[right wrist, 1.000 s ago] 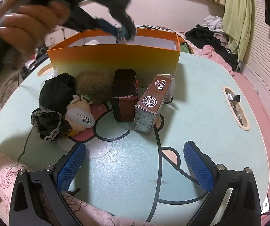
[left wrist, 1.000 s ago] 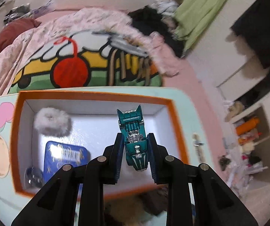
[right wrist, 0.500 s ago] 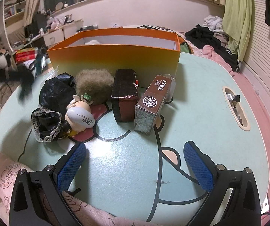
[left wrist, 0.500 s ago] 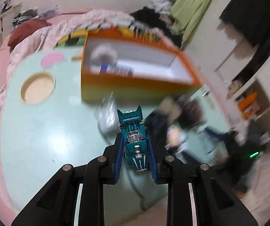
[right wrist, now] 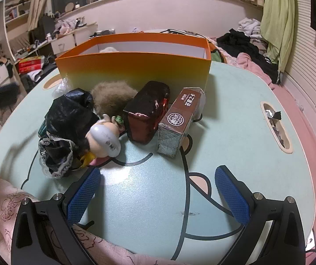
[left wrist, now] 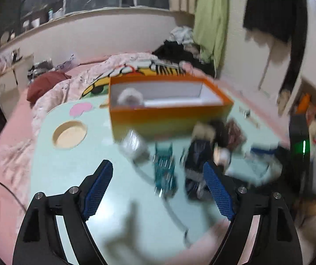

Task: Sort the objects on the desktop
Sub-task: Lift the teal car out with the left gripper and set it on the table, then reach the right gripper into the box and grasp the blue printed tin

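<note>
My left gripper (left wrist: 158, 190) is open, and the teal toy car (left wrist: 165, 172) lies blurred on the pale green table (left wrist: 69, 167) between its fingers, free of them. The orange box (left wrist: 169, 114) stands beyond, with a white fluffy ball (left wrist: 130, 98) inside. My right gripper (right wrist: 158, 194) is open and empty, low over the table. Ahead of it, before the orange box (right wrist: 135, 70), sit a black lace-trimmed bundle (right wrist: 67, 128), a doll (right wrist: 105, 139), a brown furry ball (right wrist: 111, 97), a dark red box (right wrist: 146, 112) and a brown card box (right wrist: 180, 121).
A round recess (left wrist: 69, 133) is cut into the table at the left, and a long slot (right wrist: 275, 125) with foil wrappers at the right. A crumpled clear wrapper (left wrist: 133, 145) lies near the car. A bed with blankets (left wrist: 69, 81) lies behind the table.
My left gripper swung away from above the box to low over the table, opened and let go of the teal car. My right gripper has not moved.
</note>
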`<state>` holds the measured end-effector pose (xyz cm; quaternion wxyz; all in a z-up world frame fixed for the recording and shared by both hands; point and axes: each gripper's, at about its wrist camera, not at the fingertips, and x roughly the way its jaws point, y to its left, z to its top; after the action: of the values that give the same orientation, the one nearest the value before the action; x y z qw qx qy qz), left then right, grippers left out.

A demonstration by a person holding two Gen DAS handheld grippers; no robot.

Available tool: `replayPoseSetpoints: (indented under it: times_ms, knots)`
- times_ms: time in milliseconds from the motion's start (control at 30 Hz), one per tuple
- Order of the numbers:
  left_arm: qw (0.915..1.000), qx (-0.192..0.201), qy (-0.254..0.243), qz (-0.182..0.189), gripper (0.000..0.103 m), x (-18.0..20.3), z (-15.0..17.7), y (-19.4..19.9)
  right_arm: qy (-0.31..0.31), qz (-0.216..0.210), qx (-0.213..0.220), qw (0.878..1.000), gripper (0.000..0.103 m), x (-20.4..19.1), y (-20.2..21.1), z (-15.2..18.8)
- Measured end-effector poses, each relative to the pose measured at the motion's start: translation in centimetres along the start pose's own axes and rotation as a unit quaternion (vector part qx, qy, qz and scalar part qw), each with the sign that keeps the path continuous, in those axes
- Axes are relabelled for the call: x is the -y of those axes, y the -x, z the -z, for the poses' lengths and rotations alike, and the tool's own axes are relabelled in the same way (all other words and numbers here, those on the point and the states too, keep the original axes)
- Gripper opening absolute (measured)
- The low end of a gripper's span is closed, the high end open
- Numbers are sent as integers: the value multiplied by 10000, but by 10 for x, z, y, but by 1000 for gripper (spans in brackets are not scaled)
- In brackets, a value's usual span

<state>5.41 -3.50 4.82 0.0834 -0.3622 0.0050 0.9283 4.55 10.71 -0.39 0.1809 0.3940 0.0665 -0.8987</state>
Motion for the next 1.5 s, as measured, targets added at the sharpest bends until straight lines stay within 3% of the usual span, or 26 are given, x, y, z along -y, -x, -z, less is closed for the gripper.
replayPoseSetpoints:
  times_ms: [200,267,433,567,767,800,900,933,967,1000,1100,1167,1233,1267,1333,1433,1500]
  knots:
    - [9974,-571,-397,190,84,15,55,-14,0,0,2,10000,103,0,0,0]
    - [9986,-288,-412,-167,90,22,62,-23,11,7,5,10000,103,0,0,0]
    - [9988,-296,-75,-378,101,26,53,-40,11,10,7,10000,103,-1,0,-1]
    - [9983,-59,-4,-585,103,29,56,-44,7,6,14,10000,103,0,1,-1]
    - [9983,65,8,-579,103,27,56,-39,-8,-113,131,9998,101,1,4,0]
    - [9983,80,10,-577,102,27,57,-38,-23,-187,193,9996,98,4,6,0]
    - [9983,95,15,-572,102,26,55,-39,-141,-513,392,9978,66,10,13,1]
    - [9983,96,17,-570,102,26,55,-39,-166,-606,440,9971,45,12,17,0]
    - [9983,99,18,-569,102,26,55,-39,-159,-662,496,9964,32,11,20,-3]
    - [9983,102,18,-566,102,26,55,-39,-157,-745,595,9953,30,9,26,-9]
    - [9984,115,19,-558,102,25,55,-39,-409,-1340,767,9872,32,4,43,-48]
    - [9984,119,19,-561,102,26,55,-39,-724,-1905,440,9780,61,-2,40,-90]
    - [9984,126,20,-555,102,25,55,-39,-1116,-2298,-11,9668,72,-8,23,-133]
    - [9984,133,19,-551,102,25,56,-38,-1215,-2292,-188,9656,72,-13,12,-150]
    - [9984,148,21,-540,102,24,56,-38,-1159,-1860,-810,9723,72,-28,-23,-186]
    - [9985,174,22,-522,102,23,56,-37,-1013,-1377,-1590,9724,72,-42,-67,-204]
    - [9985,190,25,-514,102,23,56,-37,-1025,-1099,-1888,9705,72,-47,-89,-204]
